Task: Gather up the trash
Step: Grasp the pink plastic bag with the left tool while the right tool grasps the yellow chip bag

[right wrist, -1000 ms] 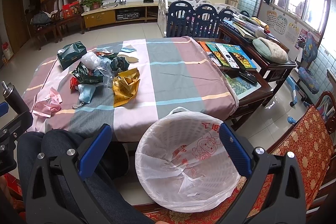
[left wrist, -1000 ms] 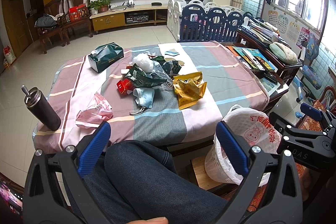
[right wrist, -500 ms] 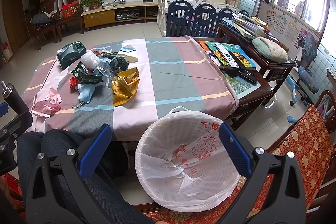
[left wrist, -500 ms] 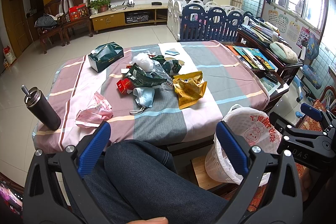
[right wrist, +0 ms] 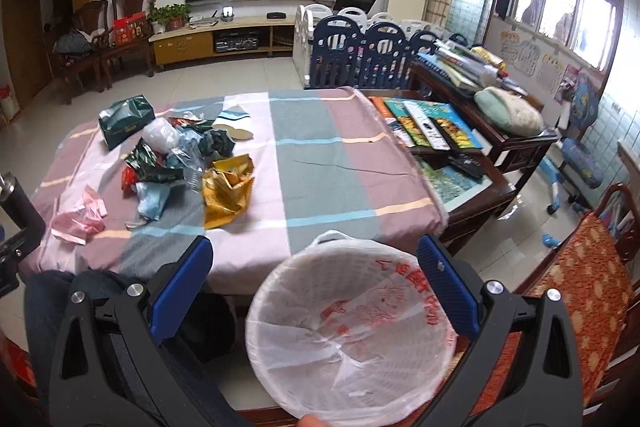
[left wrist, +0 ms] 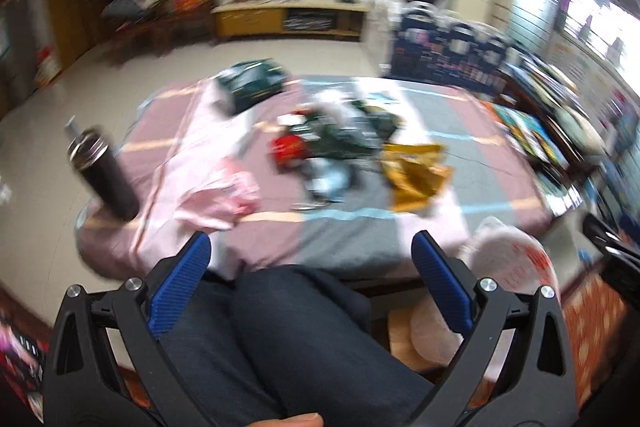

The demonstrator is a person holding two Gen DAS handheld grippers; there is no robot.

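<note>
both tongs, the left gripper [left wrist: 310, 257] and right gripper [right wrist: 314, 265], were spread and empty, the trash pile [right wrist: 188, 163] lay uncollected on the table [right wrist: 320, 167], and the lined basket [right wrist: 352, 331] held nothing.

A heap of wrappers [right wrist: 188, 163] lies on the table [right wrist: 320, 163] ahead-left of me; the lined bin [right wrist: 348, 331] stands before the table's near edge, below my right gripper [right wrist: 314, 279].
</note>
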